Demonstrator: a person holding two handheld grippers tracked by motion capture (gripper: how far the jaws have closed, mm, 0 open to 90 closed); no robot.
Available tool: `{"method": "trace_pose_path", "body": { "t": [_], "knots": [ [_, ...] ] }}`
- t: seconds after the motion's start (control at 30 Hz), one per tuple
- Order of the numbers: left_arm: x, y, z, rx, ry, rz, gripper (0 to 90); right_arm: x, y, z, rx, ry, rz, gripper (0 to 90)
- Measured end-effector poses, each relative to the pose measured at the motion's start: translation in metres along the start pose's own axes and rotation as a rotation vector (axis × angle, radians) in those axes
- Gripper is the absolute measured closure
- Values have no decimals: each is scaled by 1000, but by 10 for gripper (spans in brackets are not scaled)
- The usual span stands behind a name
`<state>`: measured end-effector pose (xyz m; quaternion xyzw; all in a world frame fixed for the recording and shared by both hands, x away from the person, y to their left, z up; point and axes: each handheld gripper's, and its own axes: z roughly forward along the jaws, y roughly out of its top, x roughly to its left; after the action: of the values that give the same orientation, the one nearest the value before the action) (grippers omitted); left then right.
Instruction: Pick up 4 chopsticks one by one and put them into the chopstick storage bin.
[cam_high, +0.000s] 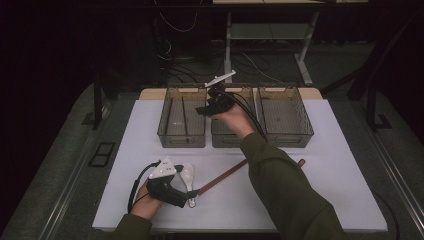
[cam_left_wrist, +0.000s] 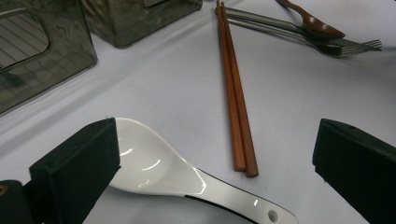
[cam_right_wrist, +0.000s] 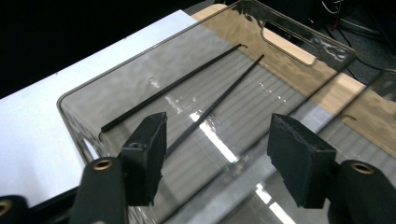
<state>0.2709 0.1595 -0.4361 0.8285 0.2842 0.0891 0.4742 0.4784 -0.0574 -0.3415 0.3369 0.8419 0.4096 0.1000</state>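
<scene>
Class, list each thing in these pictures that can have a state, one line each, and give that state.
Left gripper: open, jaws either side of the spoon.
Right gripper: open, nothing between its jaws, above the bins.
White ceramic spoon: lying on the table, bowl up.
Brown chopsticks: lying side by side.
Left bin: two black chopsticks inside.

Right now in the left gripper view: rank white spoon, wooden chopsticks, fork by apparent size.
1. White spoon, though it's nearest the camera.
2. Wooden chopsticks: longer but far thinner, so ranks 1 and 2 are unsure.
3. Fork, farthest off and partly covered.
</scene>
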Motion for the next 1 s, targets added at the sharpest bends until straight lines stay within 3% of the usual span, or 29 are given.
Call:
{"method": "trace_pose_path", "body": {
  "t": [0.17, 0.57, 1.0],
  "knots": [
    [2, 0, -1, 0, 4, -1, 0, -8, -12, -19, -3, -17, -30, 341],
    [1, 0, -2, -7, 12, -13, 0, -18, -43, -58, -38, 30, -36, 317],
    [1, -1, -1, -2, 6, -14, 0, -25, -85, -107, -124, 63, -32, 261]
  ]
}}
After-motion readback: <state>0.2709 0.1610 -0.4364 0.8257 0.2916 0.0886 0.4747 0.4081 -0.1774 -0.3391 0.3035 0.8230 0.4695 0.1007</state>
